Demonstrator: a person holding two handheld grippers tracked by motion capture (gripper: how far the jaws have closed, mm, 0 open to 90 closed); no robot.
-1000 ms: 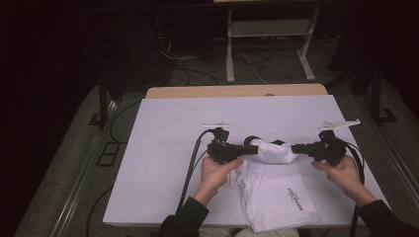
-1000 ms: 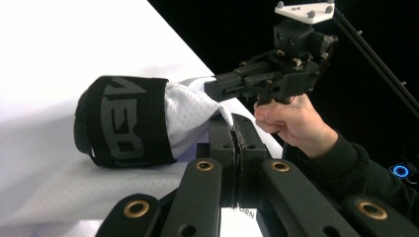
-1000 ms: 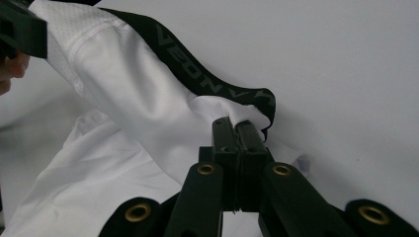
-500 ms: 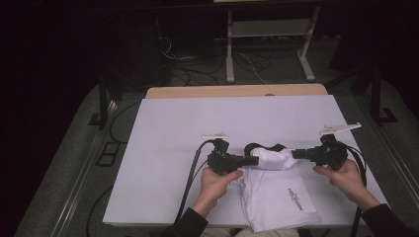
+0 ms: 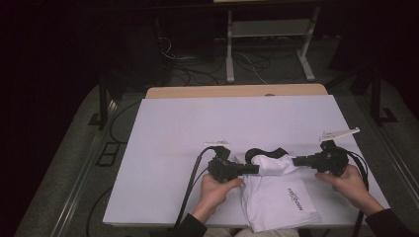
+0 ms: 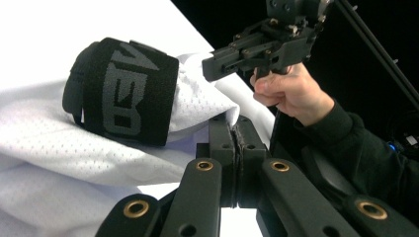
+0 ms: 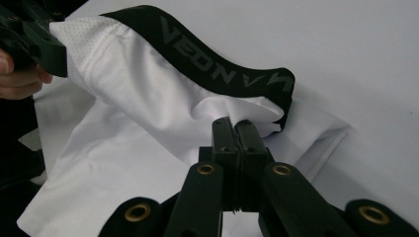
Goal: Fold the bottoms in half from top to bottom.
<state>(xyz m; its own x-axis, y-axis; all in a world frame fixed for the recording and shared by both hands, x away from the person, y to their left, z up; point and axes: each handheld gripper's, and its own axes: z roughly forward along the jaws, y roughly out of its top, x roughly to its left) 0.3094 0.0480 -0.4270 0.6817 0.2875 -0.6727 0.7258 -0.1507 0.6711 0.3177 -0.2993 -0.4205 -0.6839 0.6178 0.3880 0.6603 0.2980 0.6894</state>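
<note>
A white mesh garment (image 5: 276, 197) with a black lettered waistband (image 5: 264, 152) lies near the front edge of the white table (image 5: 197, 128). My left gripper (image 5: 253, 169) comes in from the left and is shut on the white fabric just under the waistband (image 6: 123, 91); its jaws (image 6: 236, 129) are pressed together. My right gripper (image 5: 296, 161) comes in from the right and is shut on the other end of the same edge. In the right gripper view the jaws (image 7: 236, 127) pinch white fabric below the waistband (image 7: 217, 74). The fabric hangs between both grippers, slightly lifted.
A small dark logo (image 5: 295, 197) marks the garment's lower part, which lies flat and reaches the table's front edge. A wooden strip (image 5: 237, 91) borders the far side. Cables and a metal stand (image 5: 267, 44) are on the dark floor beyond.
My left gripper has come down and toward the near edge with the fabric in it, and the lifted waistband has sunk closer to the table. The right gripper has barely moved.
</note>
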